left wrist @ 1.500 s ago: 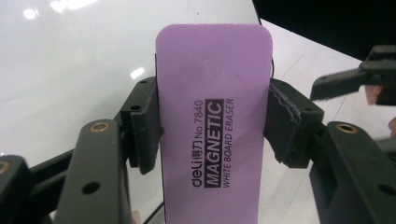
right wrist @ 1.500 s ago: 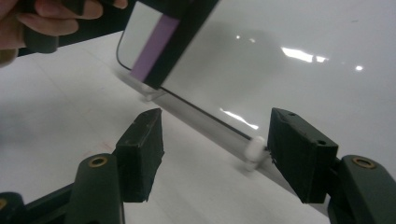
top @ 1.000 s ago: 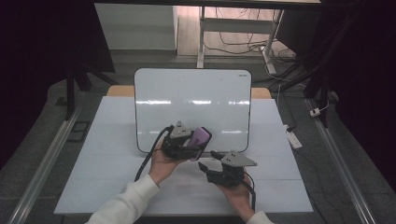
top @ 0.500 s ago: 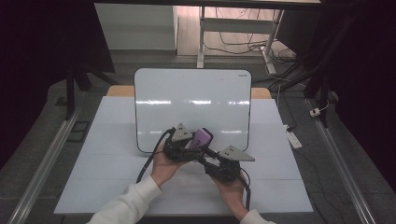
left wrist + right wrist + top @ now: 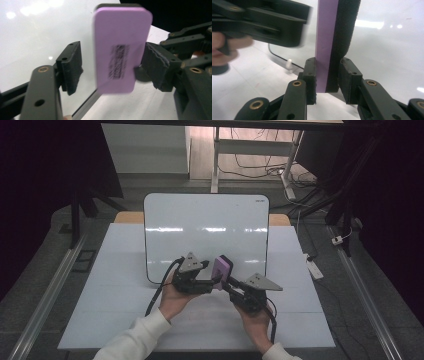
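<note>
Count: 1 purple eraser [image 5: 222,267] with a black felt back, standing between the jaws of the right gripper [image 5: 226,281]. 1 whiteboard [image 5: 206,227], just beyond both grippers. 2 grippers total, the left gripper [image 5: 212,279] beside the right, each with 2 jaws, 1 grey three-cornered plate and 1 trailing cable. 2 hands, one per gripper. 1 white worktop [image 5: 100,300] under it all.

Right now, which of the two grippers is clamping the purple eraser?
The right gripper: its pads press both faces of the purple eraser. The left gripper has just been opening; its jaws stand apart from the eraser.
</note>
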A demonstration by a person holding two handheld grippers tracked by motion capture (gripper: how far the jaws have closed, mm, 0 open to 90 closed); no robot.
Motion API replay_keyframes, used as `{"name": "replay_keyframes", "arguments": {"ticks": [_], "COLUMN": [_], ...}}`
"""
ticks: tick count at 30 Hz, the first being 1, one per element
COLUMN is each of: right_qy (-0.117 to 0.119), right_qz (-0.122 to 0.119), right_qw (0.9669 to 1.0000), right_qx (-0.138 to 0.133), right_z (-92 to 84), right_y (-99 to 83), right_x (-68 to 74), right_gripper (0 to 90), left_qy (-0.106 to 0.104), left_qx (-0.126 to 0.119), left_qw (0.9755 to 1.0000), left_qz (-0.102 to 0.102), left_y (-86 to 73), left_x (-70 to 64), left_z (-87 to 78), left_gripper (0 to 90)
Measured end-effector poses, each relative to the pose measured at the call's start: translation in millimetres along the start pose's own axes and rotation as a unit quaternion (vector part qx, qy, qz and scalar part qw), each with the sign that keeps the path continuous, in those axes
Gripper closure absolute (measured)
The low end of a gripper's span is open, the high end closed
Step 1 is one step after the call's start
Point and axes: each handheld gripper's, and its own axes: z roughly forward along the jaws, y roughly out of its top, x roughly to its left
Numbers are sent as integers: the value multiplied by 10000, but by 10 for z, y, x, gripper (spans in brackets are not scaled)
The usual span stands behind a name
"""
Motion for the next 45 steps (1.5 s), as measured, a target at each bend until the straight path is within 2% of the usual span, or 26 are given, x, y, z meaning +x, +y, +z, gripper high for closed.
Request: {"name": "replay_keyframes", "arguments": {"ticks": [4, 7, 10, 15, 20, 25, 35, 36, 37, 38, 42, 45], "right_qy": [-255, -551, -845, -1252, -1379, -1465, -1683, -1728, -1869, -1986, -1977, -1954], "right_qz": [5, -15, -26, -9, 48, -12, -25, -12, -16, -53, 4, -58], "right_qw": [9997, 9985, 9964, 9916, 9886, 9867, 9842, 9835, 9812, 9791, 9795, 9801], "right_qx": [7, 8, 82, 315, 602, 704, 555, 525, 480, 445, 372, 335], "right_z": [-163, -300, -394, -451, -409, -365, -262, -259, -256, -256, -261, -253], "right_y": [18, 23, 30, 28, 5, 19, 97, 102, 111, 119, 104, 89], "right_x": [-117, -219, -329, -498, -576, -588, -549, -549, -542, -543, -569, -548], "right_gripper": [680, 680, 680, 679, 679, 674, 674, 706, 757, 765, 768, 760], "left_qy": [120, 272, 394, 566, 726, 867, 1138, 1150, 1179, 1192, 1249, 1285], "left_qx": [-39, 60, 176, 362, 460, 520, 417, 415, 417, 412, 402, 394], "left_qw": [9999, 9996, 9991, 9977, 9962, 9944, 9904, 9900, 9894, 9890, 9875, 9865], "left_qz": [23, 52, 32, -24, -164, -292, -669, -706, -739, -771, -876, -940], "left_y": [-26, -84, -163, -309, -466, -628, -923, -955, -985, -1013, -1097, -1134], "left_x": [52, 98, 159, 270, 372, 453, 605, 618, 629, 640, 671, 696], "left_z": [-159, -255, -339, -478, -617, -789, -1193, -1224, -1253, -1281, -1364, -1397], "left_gripper": [303, 295, 285, 277, 274, 273, 277, 277, 278, 279, 281, 284]}}
